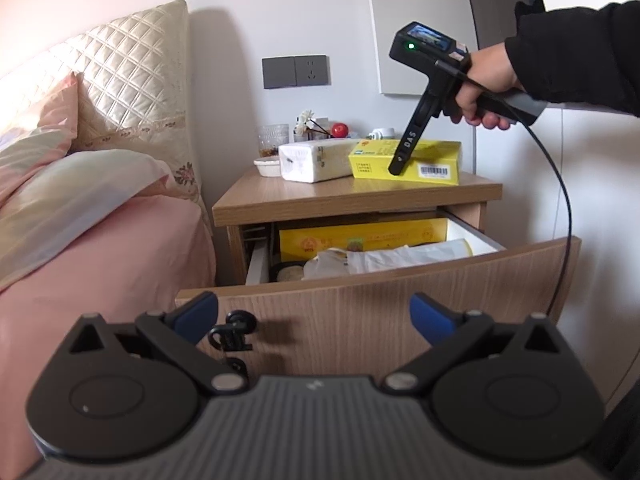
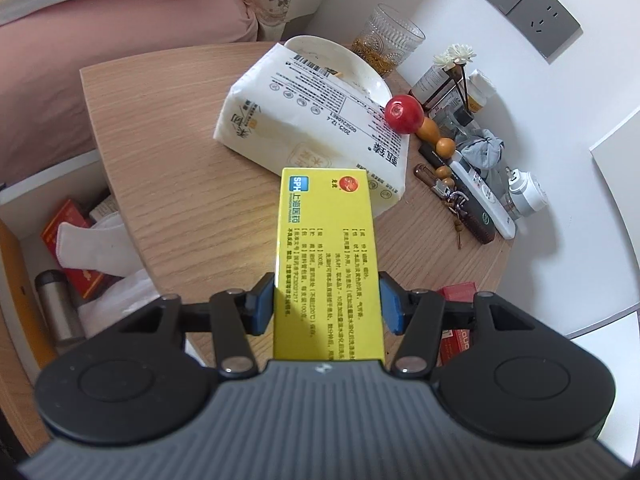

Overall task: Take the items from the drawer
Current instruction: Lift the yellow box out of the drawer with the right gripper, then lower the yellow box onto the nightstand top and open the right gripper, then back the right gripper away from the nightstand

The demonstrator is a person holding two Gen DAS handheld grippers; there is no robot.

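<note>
In drawer [image 1: 360, 280] — contents half hidden, cluttered

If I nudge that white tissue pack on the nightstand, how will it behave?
The tissue pack would probably slide rather than roll: it lies flat and blocky on the nightstand. Its soft wrapper likely dents under pressure. A push could disturb the dish behind it.

Nightstand layout
Tissue pack [image 2: 312, 120] on nightstand top [image 2: 168, 128], box [image 2: 328, 256] just before it; open drawer [image 1: 376, 300] below.
</note>
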